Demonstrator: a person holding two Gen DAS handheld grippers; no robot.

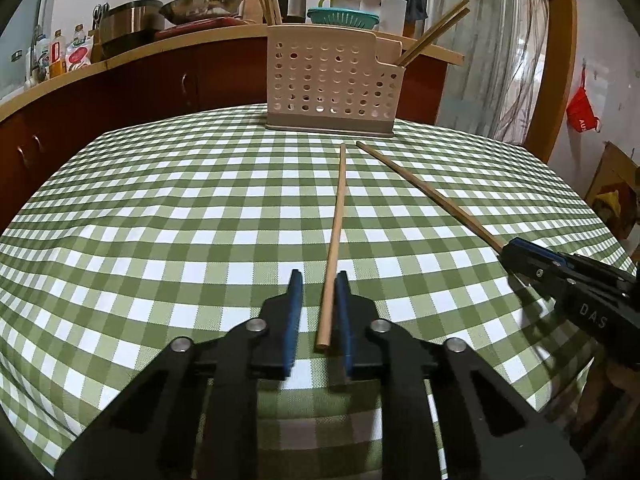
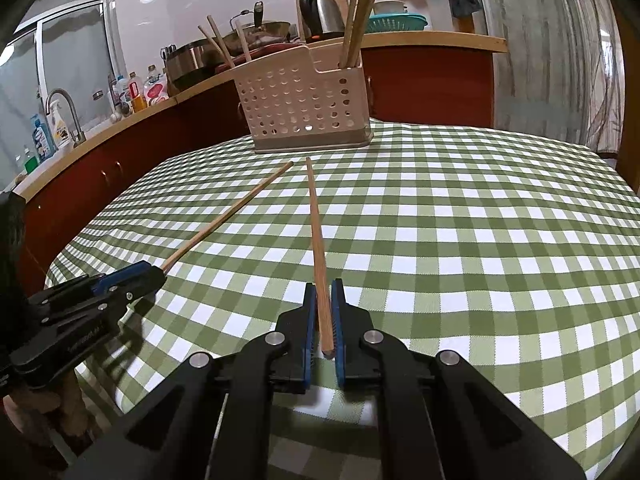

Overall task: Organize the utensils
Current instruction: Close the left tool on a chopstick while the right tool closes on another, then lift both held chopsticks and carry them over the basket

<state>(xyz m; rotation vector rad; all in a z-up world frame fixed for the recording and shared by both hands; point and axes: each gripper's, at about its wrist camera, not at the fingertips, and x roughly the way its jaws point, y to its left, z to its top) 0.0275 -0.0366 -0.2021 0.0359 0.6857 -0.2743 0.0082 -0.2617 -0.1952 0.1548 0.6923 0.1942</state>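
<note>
chopsticks, two loose ones, on the green-check worktop (image 1: 160, 200), in front of the perforated beige holder (image 1: 328, 80). far tips are near its base, not touching.

pale chopstick (image 1: 336, 216) lies between the left tongs (image 1: 318, 280), against one pad with a clear gap to the other, so they're spread, not pinching. its near end is down on the cloth.

darker chopstick (image 2: 318, 248) is pinched in the right tongs (image 2: 323, 286), pads pressed on both sides, butt end showing between them.

hidden bits: in the left view the right tongs cover the darker stick's near end. in the right view the left tongs cover the pale one's, and their gap can't be read from that side. standing chopsticks (image 2: 360, 12) fill the holder's end compartment, a few more at the other end, lower ends behind the wall.

writing: "das" on the right tongs' body. lettering on the left tongs' body too blurred to read. red bag (image 1: 582, 106) on the wall shows "au", rest cut off. bottle labels (image 2: 154, 90) on the back counter are unreadable.
</note>
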